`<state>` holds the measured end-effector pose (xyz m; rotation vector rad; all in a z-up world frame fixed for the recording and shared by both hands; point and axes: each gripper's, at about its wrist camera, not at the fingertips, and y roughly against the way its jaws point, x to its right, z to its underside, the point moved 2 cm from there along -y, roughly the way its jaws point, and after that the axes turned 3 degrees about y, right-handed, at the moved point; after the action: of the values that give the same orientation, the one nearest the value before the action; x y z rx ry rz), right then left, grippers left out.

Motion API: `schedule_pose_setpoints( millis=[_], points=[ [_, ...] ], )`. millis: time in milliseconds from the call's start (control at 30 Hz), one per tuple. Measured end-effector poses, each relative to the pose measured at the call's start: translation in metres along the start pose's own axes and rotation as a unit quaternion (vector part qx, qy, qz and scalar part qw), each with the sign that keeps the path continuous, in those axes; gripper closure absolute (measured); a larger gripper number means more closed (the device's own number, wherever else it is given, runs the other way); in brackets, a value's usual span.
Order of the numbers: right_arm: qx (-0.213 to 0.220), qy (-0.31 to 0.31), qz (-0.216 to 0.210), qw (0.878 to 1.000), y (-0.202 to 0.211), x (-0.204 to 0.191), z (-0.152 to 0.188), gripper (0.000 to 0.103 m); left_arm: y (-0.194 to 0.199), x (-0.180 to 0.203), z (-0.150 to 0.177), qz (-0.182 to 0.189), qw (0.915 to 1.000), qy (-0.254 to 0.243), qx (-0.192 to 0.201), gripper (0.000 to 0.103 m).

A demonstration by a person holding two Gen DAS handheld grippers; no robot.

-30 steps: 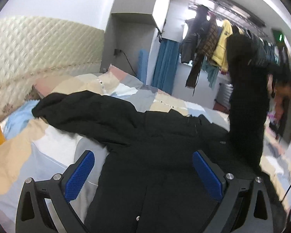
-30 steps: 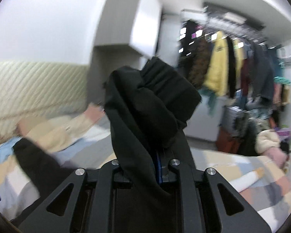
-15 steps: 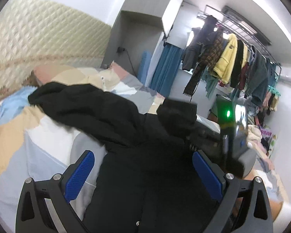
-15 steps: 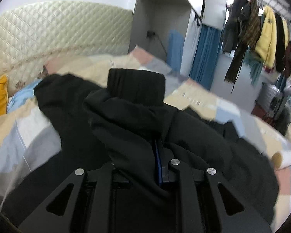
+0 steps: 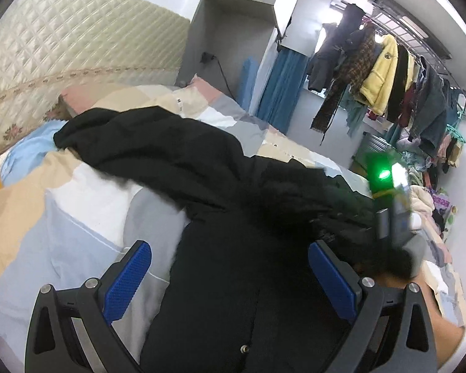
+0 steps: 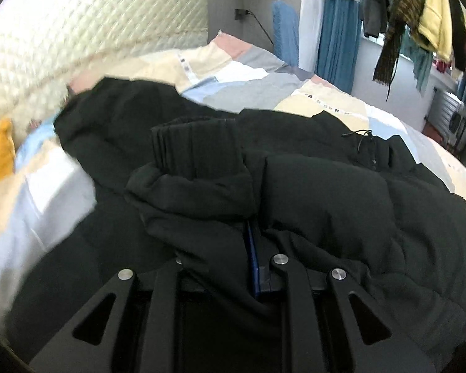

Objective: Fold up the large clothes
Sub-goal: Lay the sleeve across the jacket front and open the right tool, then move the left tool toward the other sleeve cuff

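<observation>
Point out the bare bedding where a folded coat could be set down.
Free: the quilt between the coat and the headboard, and the strip beyond the coat toward the blue curtain. Crowded: the middle, under the coat, and the side by the clothes rack.

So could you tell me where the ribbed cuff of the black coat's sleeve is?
In the right wrist view the ribbed cuff sits centre frame, just beyond the right gripper, atop the black coat.
</observation>
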<state>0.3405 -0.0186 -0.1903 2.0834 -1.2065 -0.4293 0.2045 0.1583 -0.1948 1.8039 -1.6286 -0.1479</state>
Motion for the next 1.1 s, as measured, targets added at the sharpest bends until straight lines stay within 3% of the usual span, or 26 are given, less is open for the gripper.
schedule_pose_setpoints(
  millis=[133, 233, 300, 367, 500, 667, 933, 1100],
  points=[
    [-0.029, 0.019, -0.01, 0.999, 0.013, -0.008, -0.008, 0.078, -0.002, 0.002, 0.0, -0.004, 1.0, -0.006, -0.003, 0.001],
    [-0.043, 0.042, -0.005, 0.998, 0.025, -0.014, -0.01, 0.068, 0.001, 0.002, 0.0, -0.007, 0.9999, -0.01, -0.001, 0.001],
    [-0.051, 0.054, -0.001, 0.997, 0.033, -0.016, -0.012, 0.053, 0.003, -0.002, 0.0, -0.014, 0.9999, -0.005, -0.001, 0.001],
    [-0.038, 0.06, -0.001, 0.997, 0.05, -0.018, -0.016, 0.019, 0.004, -0.006, -0.001, -0.013, 0.9999, 0.006, -0.003, 0.001],
    [0.003, 0.068, 0.002, 0.998, 0.09, -0.015, -0.026, 0.019, 0.008, -0.005, -0.002, -0.01, 0.9999, 0.004, -0.002, 0.001],
    [0.05, 0.03, -0.002, 0.998, 0.147, 0.009, -0.024, 0.019, 0.018, 0.01, -0.002, -0.001, 0.9997, -0.023, 0.009, 0.001],
    [0.118, -0.036, 0.039, 0.992, 0.221, 0.046, 0.009, 0.019, 0.049, 0.03, -0.001, 0.025, 0.998, -0.048, 0.033, 0.001],
    [0.136, -0.06, 0.064, 0.987, 0.254, 0.06, 0.034, 0.018, 0.07, 0.046, -0.001, 0.047, 0.9953, -0.065, 0.053, 0.001]
  ],
)
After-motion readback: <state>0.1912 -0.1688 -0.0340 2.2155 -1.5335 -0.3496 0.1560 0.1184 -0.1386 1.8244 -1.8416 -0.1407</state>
